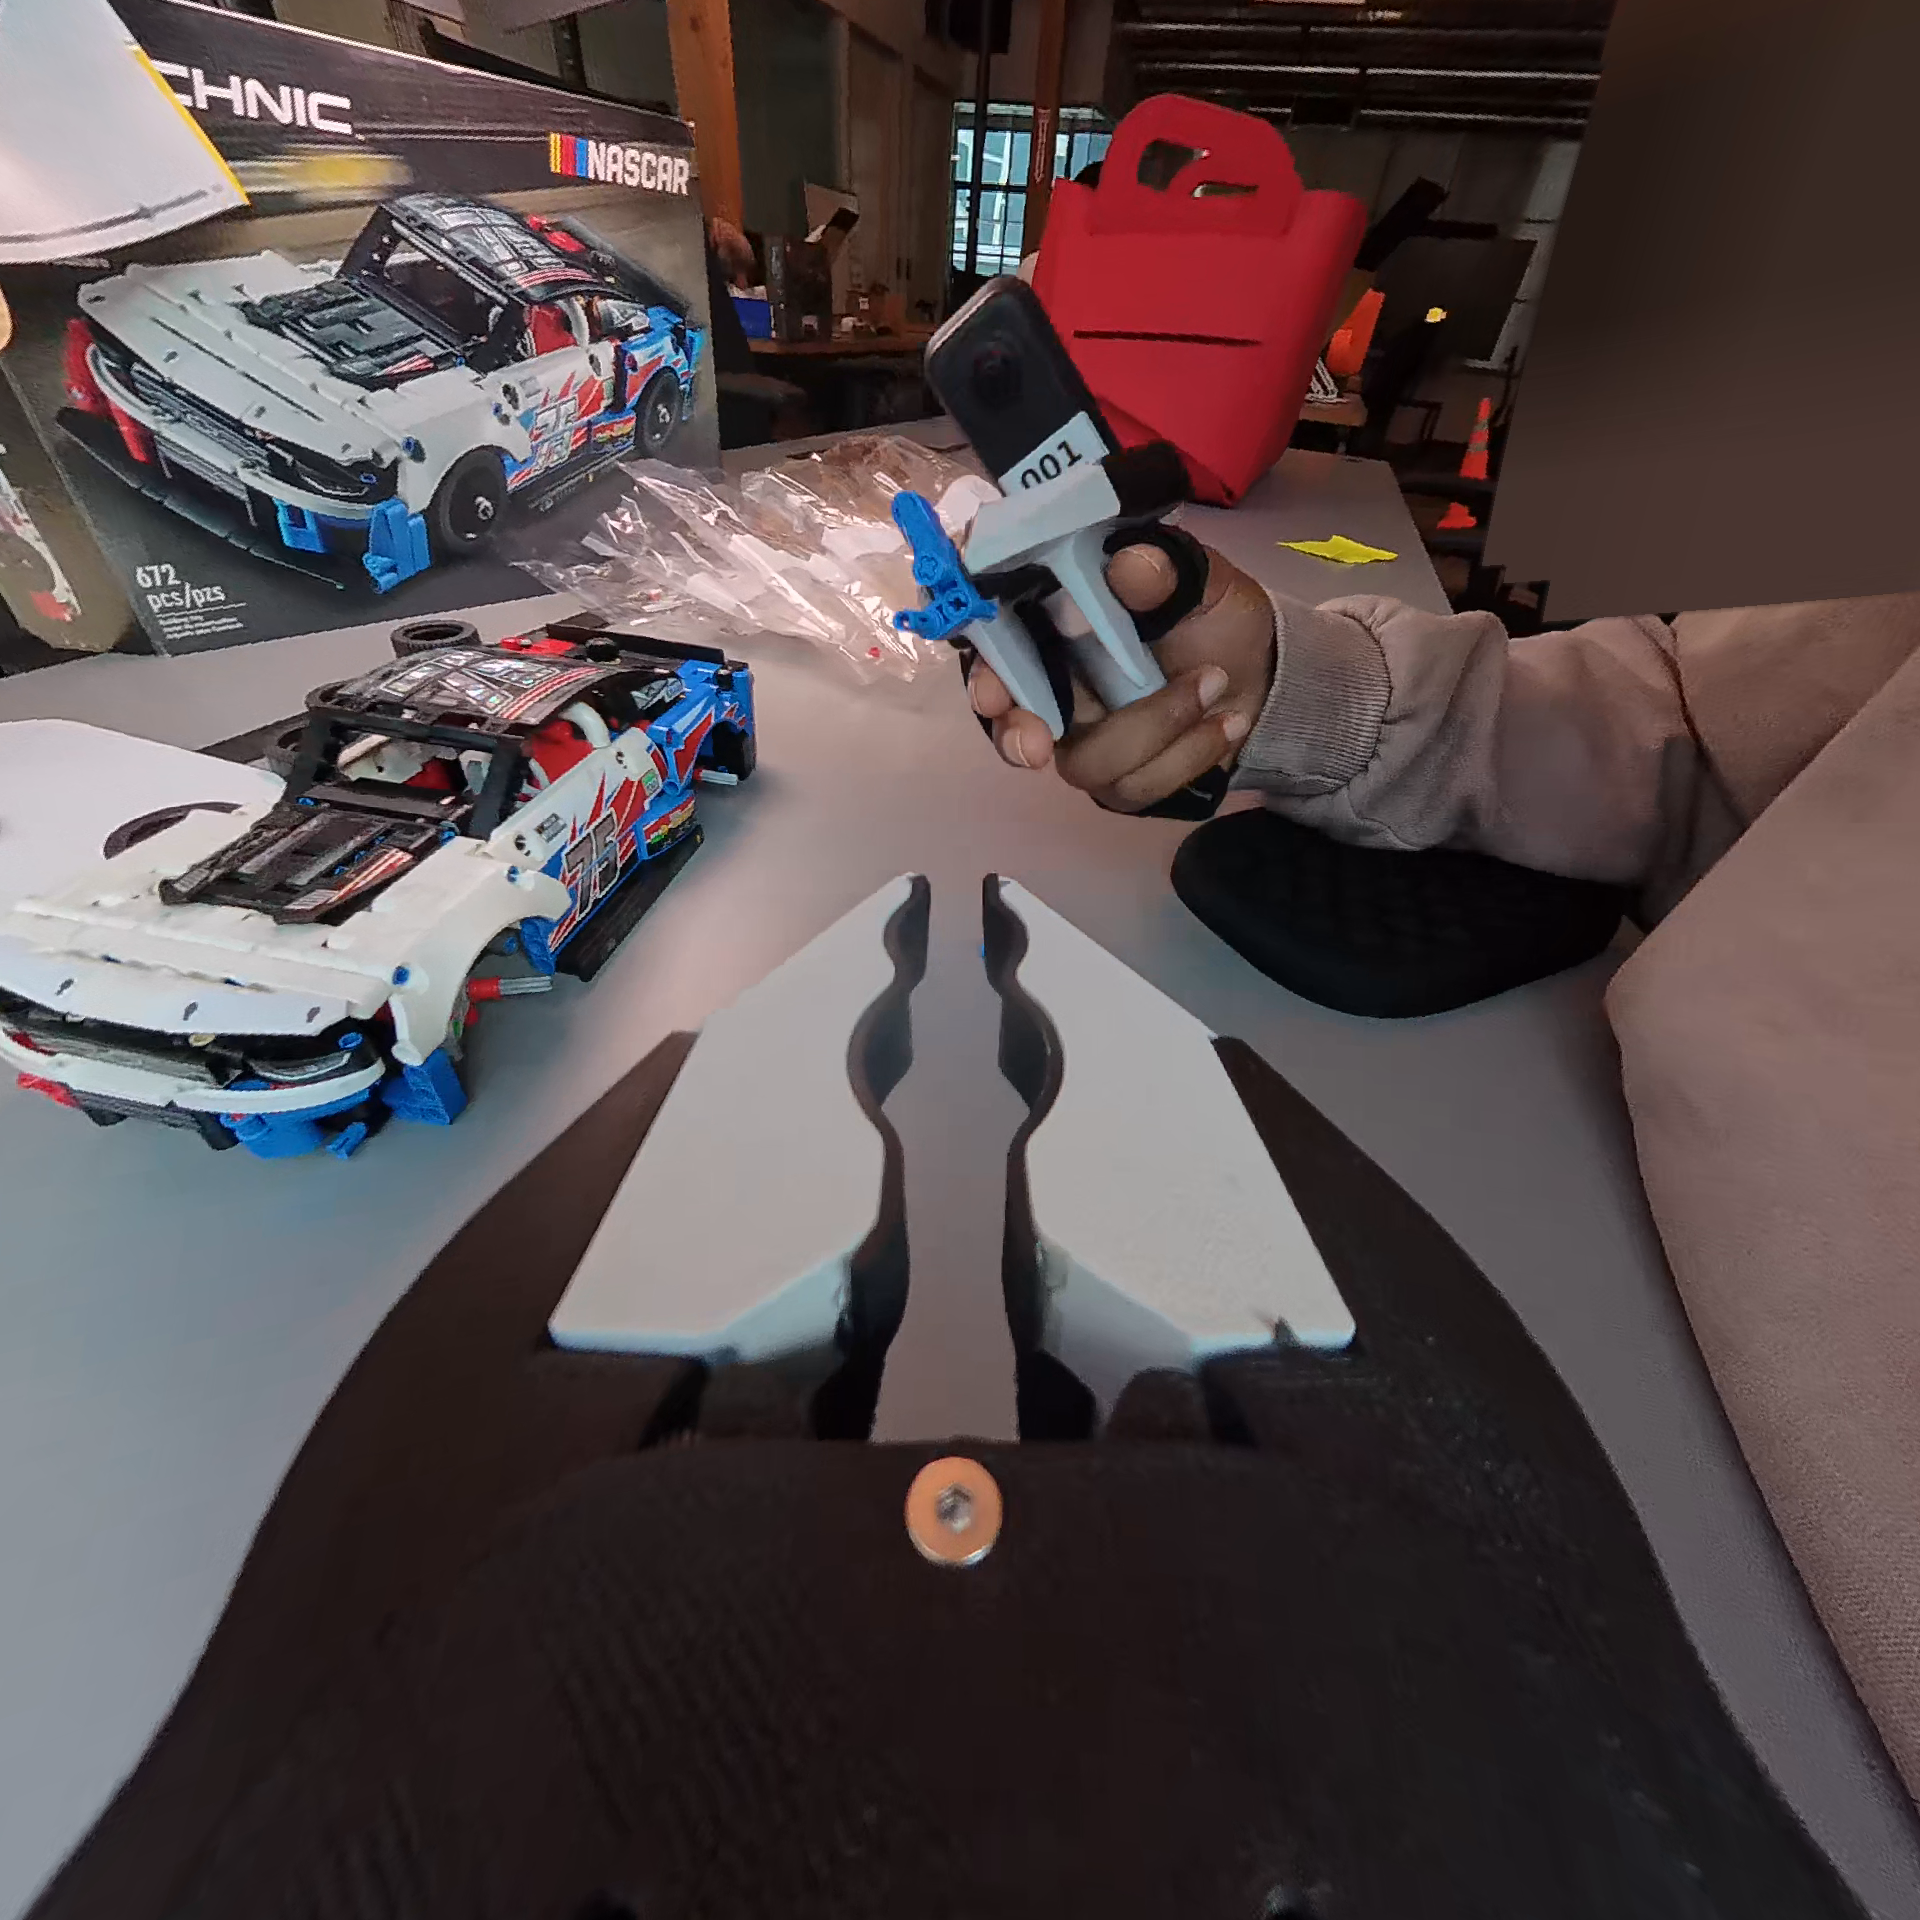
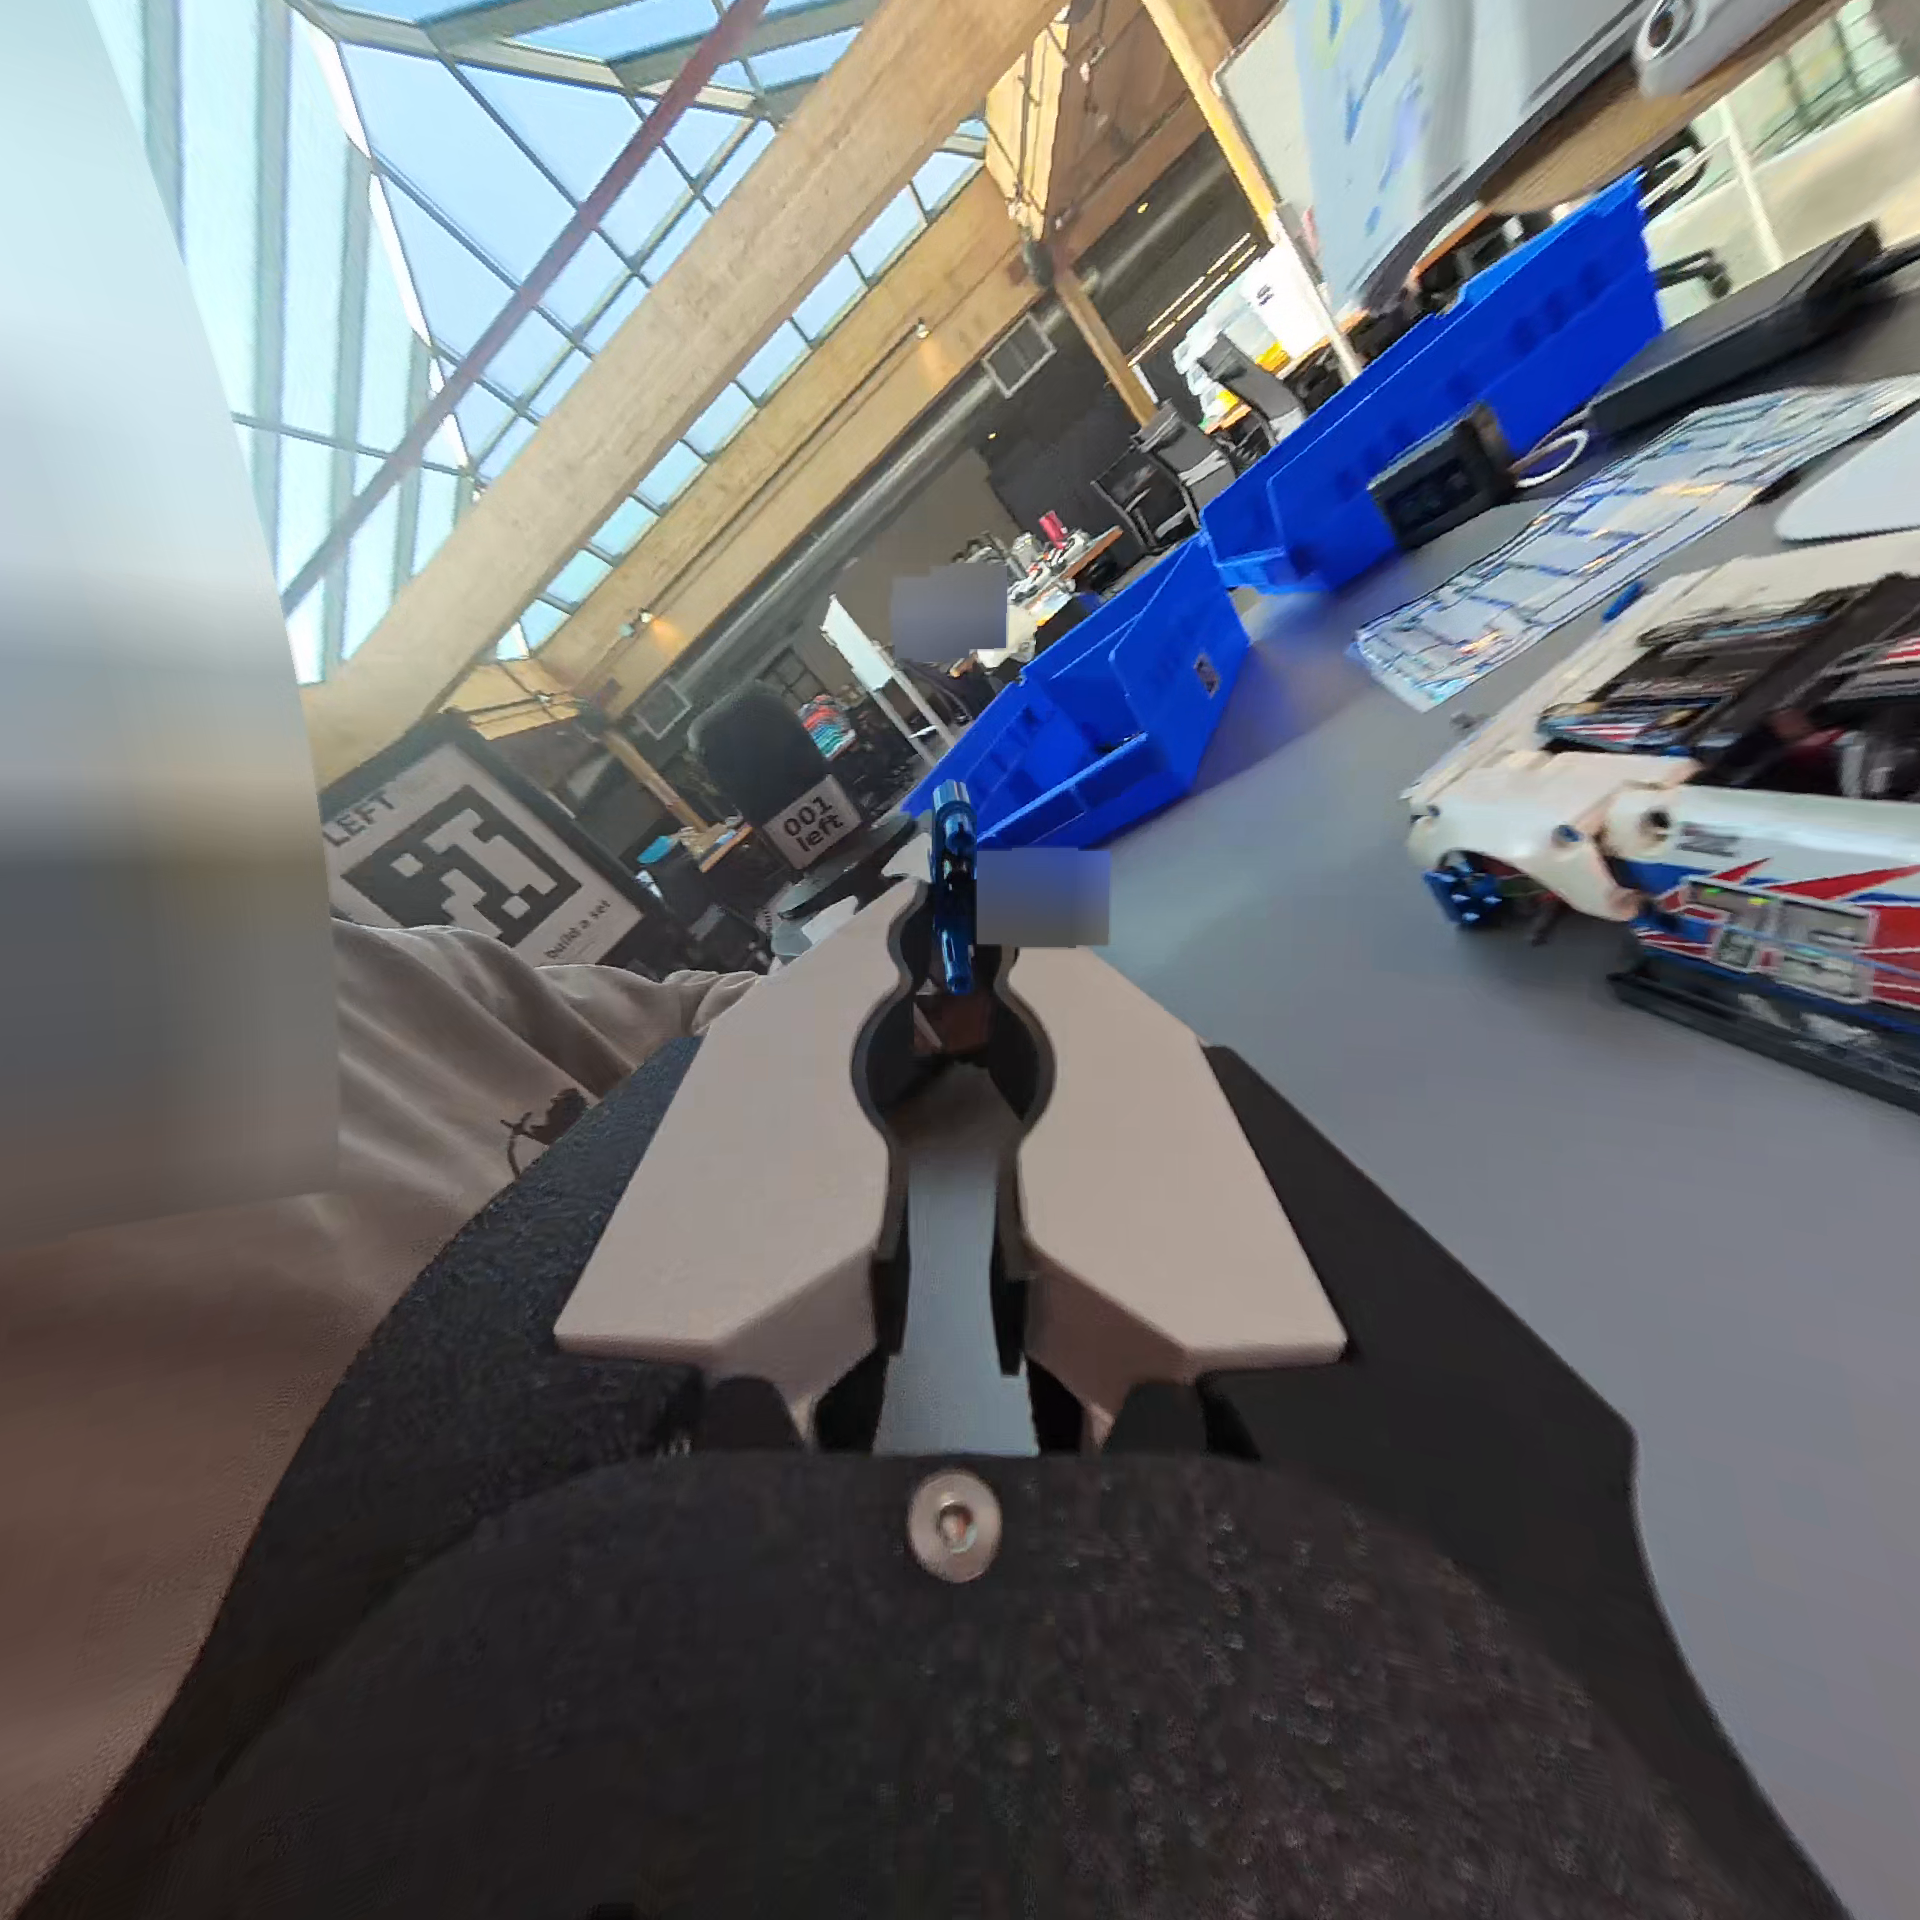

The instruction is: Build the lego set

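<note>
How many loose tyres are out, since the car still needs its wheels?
2. One tyre lies flat behind the car's roof. A second dark tyre peeks out behind the cabin, partly hidden. More may be hidden behind the car.

Glossy plastic lego car (image 1: 343, 883) on a smooth matt table (image 1: 935, 790) — crinkled clear plastic bags (image 1: 727, 551) behind.

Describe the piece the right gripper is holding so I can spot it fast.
Start at the lego car on the grey table, then look right and above it to the raised right gripper. Pinched at its tips is a small blue part, the only loose blue piece held off the table.
</note>
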